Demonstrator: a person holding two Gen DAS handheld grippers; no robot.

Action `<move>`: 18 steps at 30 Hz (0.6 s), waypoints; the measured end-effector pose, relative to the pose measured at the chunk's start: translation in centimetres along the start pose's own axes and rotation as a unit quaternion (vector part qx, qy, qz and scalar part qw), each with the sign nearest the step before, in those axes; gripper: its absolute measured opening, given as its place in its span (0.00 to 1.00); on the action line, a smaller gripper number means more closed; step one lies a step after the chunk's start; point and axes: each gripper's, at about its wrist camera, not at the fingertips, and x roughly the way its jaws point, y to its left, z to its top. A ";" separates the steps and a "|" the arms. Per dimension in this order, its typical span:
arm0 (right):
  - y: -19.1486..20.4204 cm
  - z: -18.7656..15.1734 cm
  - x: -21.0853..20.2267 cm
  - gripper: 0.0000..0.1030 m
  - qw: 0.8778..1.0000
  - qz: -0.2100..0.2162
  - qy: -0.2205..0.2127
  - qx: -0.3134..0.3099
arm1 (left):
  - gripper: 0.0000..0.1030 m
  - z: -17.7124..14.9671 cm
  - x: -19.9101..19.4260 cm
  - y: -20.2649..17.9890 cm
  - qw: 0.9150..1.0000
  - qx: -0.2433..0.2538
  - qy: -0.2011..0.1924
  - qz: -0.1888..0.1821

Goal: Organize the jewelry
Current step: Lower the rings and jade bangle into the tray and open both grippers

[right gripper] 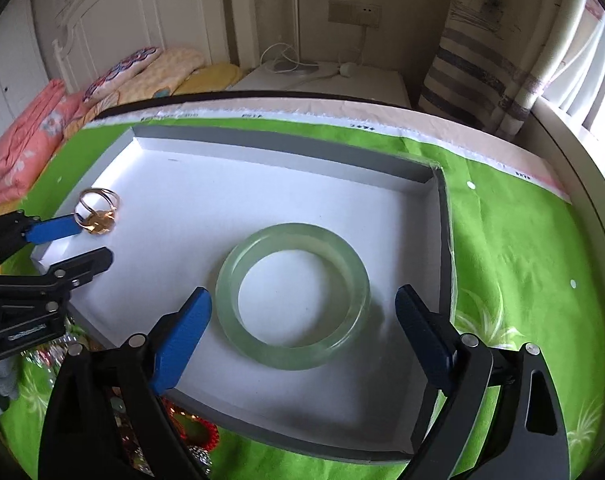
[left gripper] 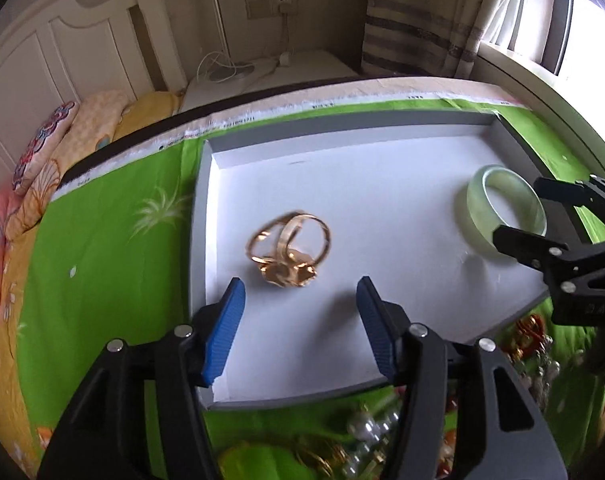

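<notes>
A shallow white tray with grey walls (left gripper: 198, 220) (right gripper: 282, 148) lies on a green cloth. In its left half rests a gold piece of looped bands with a flower-shaped top (left gripper: 288, 248) (right gripper: 96, 216), slightly blurred. My left gripper (left gripper: 300, 284) (right gripper: 94, 240) hovers just in front of it, open, with neither pad touching it. A pale green jade bangle (left gripper: 478, 196) (right gripper: 294, 237) lies flat in the right half. My right gripper (right gripper: 302, 294) (left gripper: 522, 212) straddles the bangle's near side, open, with both blue pads standing clear of it.
A heap of mixed jewelry, with pearls and red and gold pieces (left gripper: 366, 432) (right gripper: 190, 428), sits on the green cloth (left gripper: 102, 260) in front of the tray. Behind the table are pillows (left gripper: 42, 160), a white headboard, a nightstand (right gripper: 322, 80) and a striped curtain.
</notes>
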 end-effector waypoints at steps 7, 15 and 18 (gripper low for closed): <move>1.1 -1.5 -0.3 0.88 0.999 -0.012 0.027 -0.023 | 0.54 -2.2 -1.7 0.1 1.000 -0.014 0.017 -0.020; 1.6 -3.8 -1.9 0.88 0.999 -0.018 0.028 -0.010 | 0.56 -4.7 -3.5 -0.7 1.000 -0.006 0.003 -0.027; 1.8 -4.5 -2.5 0.88 0.999 -0.024 0.028 0.002 | 0.58 -5.0 -3.6 -0.9 1.000 -0.001 -0.002 -0.027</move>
